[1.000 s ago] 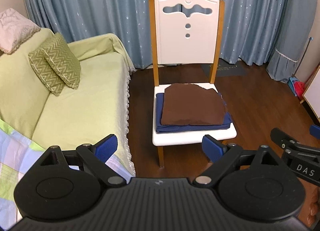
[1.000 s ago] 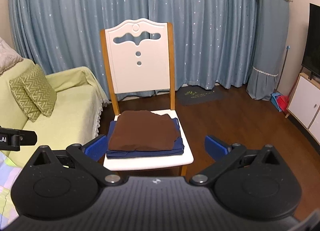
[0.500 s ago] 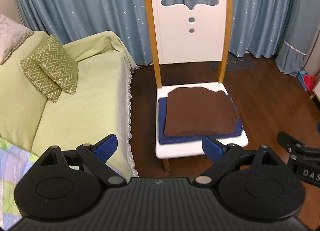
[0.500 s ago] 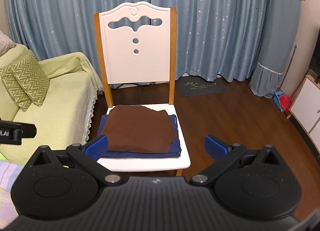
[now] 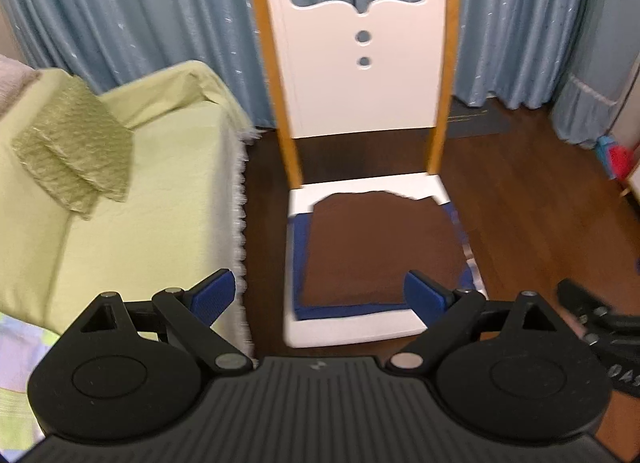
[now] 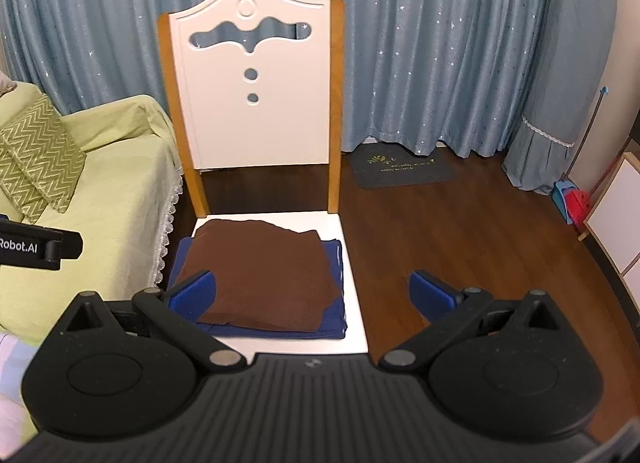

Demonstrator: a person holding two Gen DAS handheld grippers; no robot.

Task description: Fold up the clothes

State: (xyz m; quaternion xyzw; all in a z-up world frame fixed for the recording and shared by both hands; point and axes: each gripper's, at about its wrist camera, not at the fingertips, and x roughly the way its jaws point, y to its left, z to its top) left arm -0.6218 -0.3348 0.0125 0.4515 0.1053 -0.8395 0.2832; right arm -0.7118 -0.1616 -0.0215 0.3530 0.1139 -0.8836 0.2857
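Observation:
A folded brown garment [image 5: 376, 247] lies on a folded blue garment [image 5: 298, 263] on the seat of a white chair [image 5: 360, 331]. The stack also shows in the right wrist view: brown [image 6: 260, 275] over blue [image 6: 336, 263] on the chair [image 6: 352, 283]. My left gripper [image 5: 318, 297] is open and empty, just in front of the seat's front edge. My right gripper [image 6: 314, 291] is open and empty, above the seat's right front corner, its left finger over the stack's near left corner.
A sofa with a pale green cover [image 5: 132, 199] and zigzag cushions [image 5: 76, 159] stands left of the chair. Blue curtains [image 6: 440, 63] hang behind. Dark wood floor [image 6: 460, 231] with a dark mat [image 6: 404, 169] lies to the right, beside a white cabinet [image 6: 616, 219].
Both grippers have moved forward toward the chair, which now looms larger. Both stay open and empty. The stack has not moved.

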